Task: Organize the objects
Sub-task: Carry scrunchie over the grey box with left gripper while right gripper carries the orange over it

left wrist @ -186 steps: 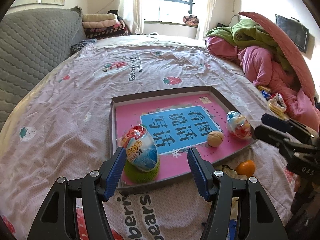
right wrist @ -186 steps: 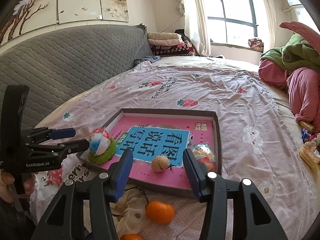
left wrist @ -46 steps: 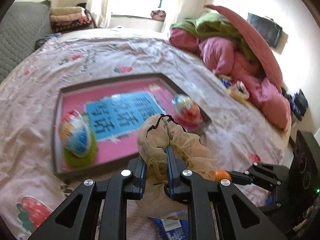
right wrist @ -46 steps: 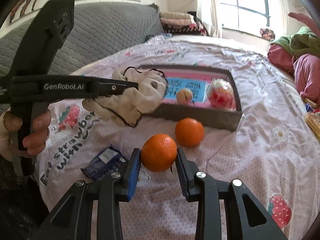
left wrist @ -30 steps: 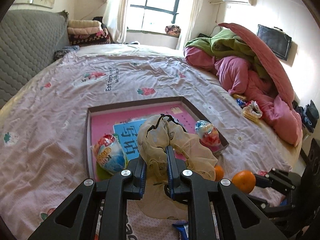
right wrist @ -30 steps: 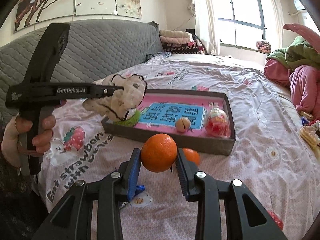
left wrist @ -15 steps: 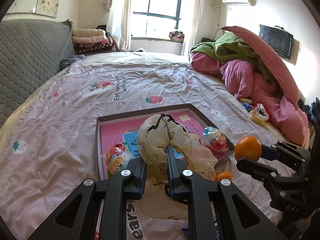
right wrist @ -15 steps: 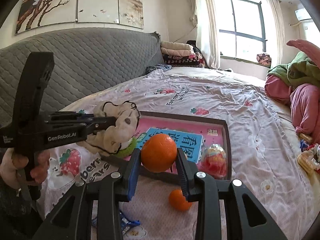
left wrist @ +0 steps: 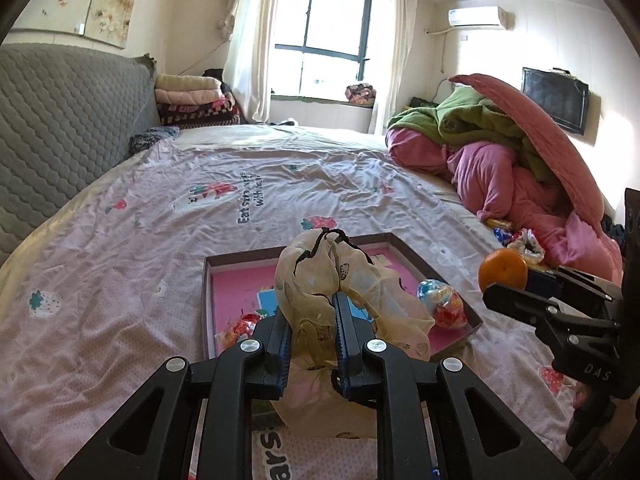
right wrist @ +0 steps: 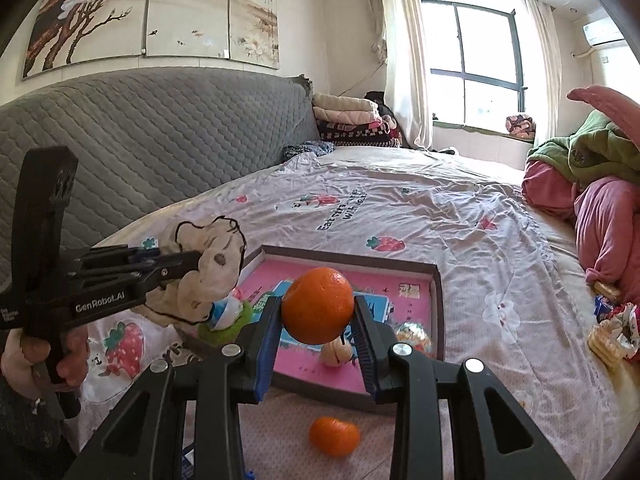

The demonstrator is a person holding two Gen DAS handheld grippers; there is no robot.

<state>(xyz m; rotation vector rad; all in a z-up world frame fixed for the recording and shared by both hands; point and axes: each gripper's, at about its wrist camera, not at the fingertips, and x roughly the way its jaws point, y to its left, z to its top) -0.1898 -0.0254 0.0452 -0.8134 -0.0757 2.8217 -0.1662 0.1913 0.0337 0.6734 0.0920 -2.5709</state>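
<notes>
Orange (right wrist: 317, 305) sits clamped between right claw (right wrist: 316, 320) pads.

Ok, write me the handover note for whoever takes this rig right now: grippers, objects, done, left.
Left gripper: shut on the beige drawstring bag, held above the box's near edge.
Right gripper: shut on an orange, in the air over the box.
In the box: two foil-wrapped eggs, a walnut.
Left: a second orange on the sheet in front of the box; bag and held orange not yet placed.

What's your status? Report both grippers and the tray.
Left gripper shut on cloth bag. Right gripper shut on orange. Tray ahead, path clear; second orange on the bedsheet.
</notes>
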